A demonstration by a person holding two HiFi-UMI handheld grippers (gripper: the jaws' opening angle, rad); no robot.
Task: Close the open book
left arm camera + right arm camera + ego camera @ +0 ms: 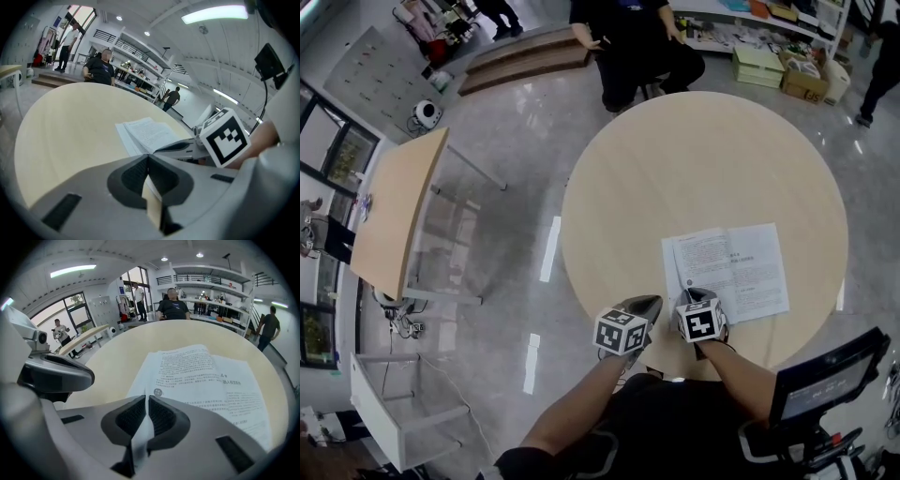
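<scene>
My right fingers (pixel 164 416) pinch a thin page edge of the open book (pixel 206 376), which lies just ahead of them on the tabletop (pixel 122 345). My left fingers (pixel 131 176) are closed, empty. A hasty pull could tear the page or drag the book.

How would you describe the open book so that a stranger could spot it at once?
Find the big round pale table. On its near right side lies the open book, two white pages of black print. It is the only thing lying on that table, and the right tool pinches its left page.
</scene>
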